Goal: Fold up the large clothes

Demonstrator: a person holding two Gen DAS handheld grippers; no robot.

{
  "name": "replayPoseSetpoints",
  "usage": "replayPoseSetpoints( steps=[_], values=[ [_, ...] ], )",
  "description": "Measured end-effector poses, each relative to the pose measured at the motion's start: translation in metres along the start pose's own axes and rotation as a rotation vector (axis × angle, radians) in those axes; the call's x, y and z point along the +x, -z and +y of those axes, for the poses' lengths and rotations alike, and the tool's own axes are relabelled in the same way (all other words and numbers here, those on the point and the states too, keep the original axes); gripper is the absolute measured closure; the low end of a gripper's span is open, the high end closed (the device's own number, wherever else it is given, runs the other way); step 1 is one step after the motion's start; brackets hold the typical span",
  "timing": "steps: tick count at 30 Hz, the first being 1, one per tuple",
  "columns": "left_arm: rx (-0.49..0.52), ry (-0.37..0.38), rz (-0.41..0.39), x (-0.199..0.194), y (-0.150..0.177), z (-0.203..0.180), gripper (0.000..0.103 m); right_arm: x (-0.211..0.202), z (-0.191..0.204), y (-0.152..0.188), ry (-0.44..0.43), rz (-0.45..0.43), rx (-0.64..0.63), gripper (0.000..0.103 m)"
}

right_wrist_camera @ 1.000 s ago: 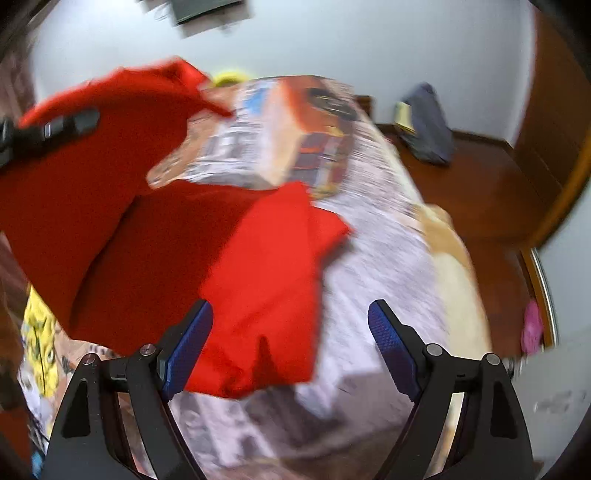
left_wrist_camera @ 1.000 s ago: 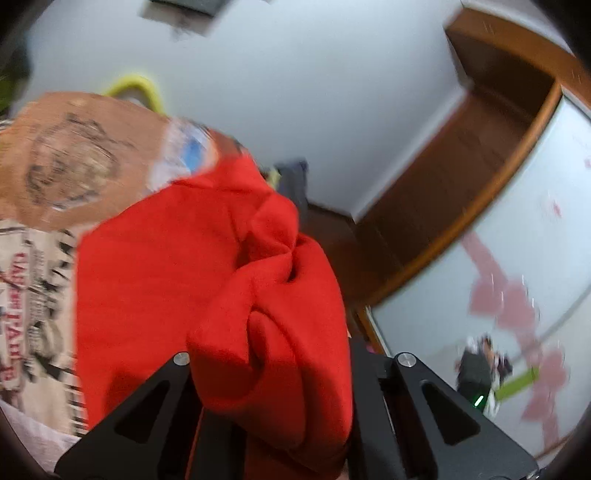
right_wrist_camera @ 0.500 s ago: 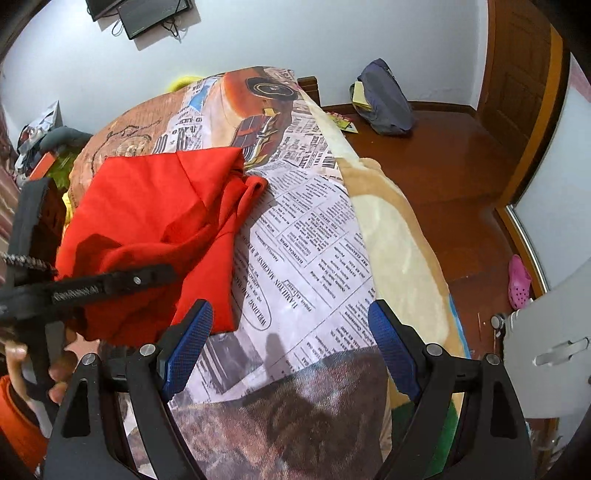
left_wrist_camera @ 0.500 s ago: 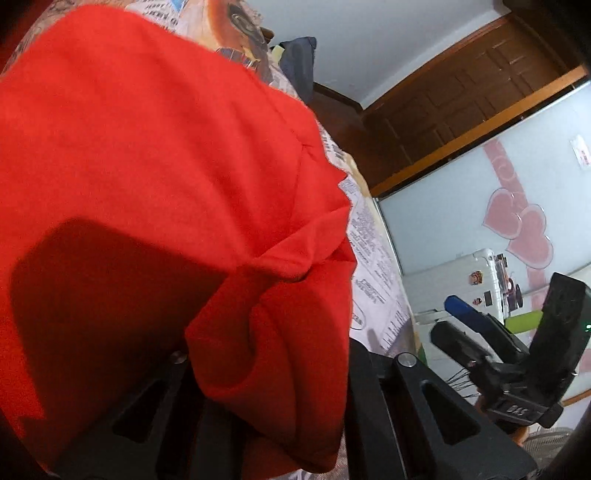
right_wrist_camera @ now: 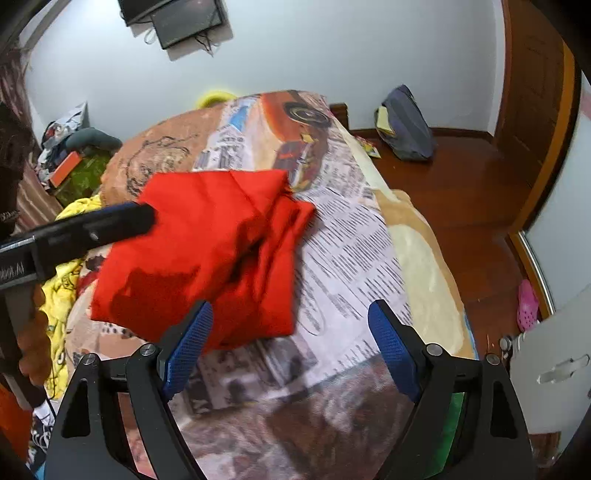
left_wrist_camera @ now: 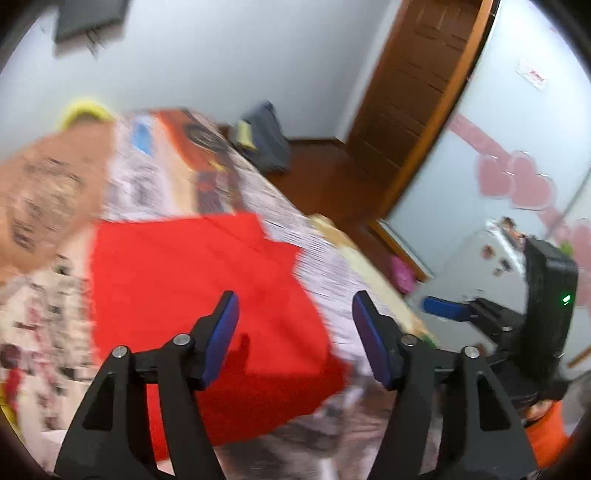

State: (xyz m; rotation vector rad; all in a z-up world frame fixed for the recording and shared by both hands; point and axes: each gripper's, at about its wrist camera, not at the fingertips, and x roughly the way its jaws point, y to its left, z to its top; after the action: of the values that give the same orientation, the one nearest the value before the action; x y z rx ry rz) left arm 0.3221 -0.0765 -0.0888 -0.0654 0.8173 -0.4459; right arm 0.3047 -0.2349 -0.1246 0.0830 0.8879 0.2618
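Note:
A red garment point(left_wrist_camera: 192, 288) lies folded in a loose heap on the newspaper-print bedspread point(right_wrist_camera: 351, 240). My left gripper point(left_wrist_camera: 293, 325) hovers just above its near right edge, jaws opening, with nothing between the blue pads point(left_wrist_camera: 221, 332). In the right wrist view the red garment point(right_wrist_camera: 207, 251) shows a rumpled right side, and the left gripper's black body point(right_wrist_camera: 92, 225) crosses over its left part. My right gripper point(right_wrist_camera: 291, 332) stands open over the bedspread at the garment's near right corner, holding nothing. The left wrist view is blurred.
A yellow garment point(right_wrist_camera: 62, 280) lies at the bed's left side. A dark bag point(right_wrist_camera: 406, 125) and a pink shoe point(right_wrist_camera: 526, 302) sit on the wooden floor to the right. A white cabinet point(right_wrist_camera: 554, 369) stands near right, and a screen point(right_wrist_camera: 184, 22) hangs on the far wall.
The left gripper, shut on a bunch of red cloth before, has let it go and drawn back. The garment now lies on the bed. The right gripper stayed open.

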Motion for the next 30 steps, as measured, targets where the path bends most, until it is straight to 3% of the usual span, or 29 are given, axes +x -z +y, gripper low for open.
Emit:
replayPoseSetpoints(
  steps=[2,5,11,14,19,24,27,30],
  values=[
    [0.016,-0.092,-0.016,-0.014,0.007,0.021,0.036,0.002,0.008,-0.004,-0.02,0.0,-0.006,0.019],
    [0.018,-0.18,0.019,-0.017,0.021,0.049,0.036,0.011,0.023,-0.008,-0.045,0.003,-0.027,0.019],
    [-0.038,-0.215,0.156,0.005,0.066,0.096,0.036,0.052,0.054,-0.009,-0.087,0.062,-0.072,0.019],
    [-0.066,-0.19,0.179,0.013,0.082,0.107,0.028,0.078,0.058,-0.006,-0.09,0.119,-0.076,0.019],
    [-0.024,-0.229,0.19,0.014,0.102,0.101,0.015,0.116,0.041,0.005,0.009,0.206,-0.07,0.019],
    [-0.028,-0.232,0.196,0.017,0.12,0.106,0.015,0.107,0.013,0.012,-0.017,0.189,-0.026,0.019],
    [-0.059,-0.225,0.208,0.014,0.131,0.111,0.015,0.098,0.006,0.015,0.022,0.173,-0.03,0.019],
    [-0.042,-0.319,0.239,0.011,0.144,0.116,0.015,0.088,0.002,0.018,0.057,0.153,-0.042,0.019]
  ],
)
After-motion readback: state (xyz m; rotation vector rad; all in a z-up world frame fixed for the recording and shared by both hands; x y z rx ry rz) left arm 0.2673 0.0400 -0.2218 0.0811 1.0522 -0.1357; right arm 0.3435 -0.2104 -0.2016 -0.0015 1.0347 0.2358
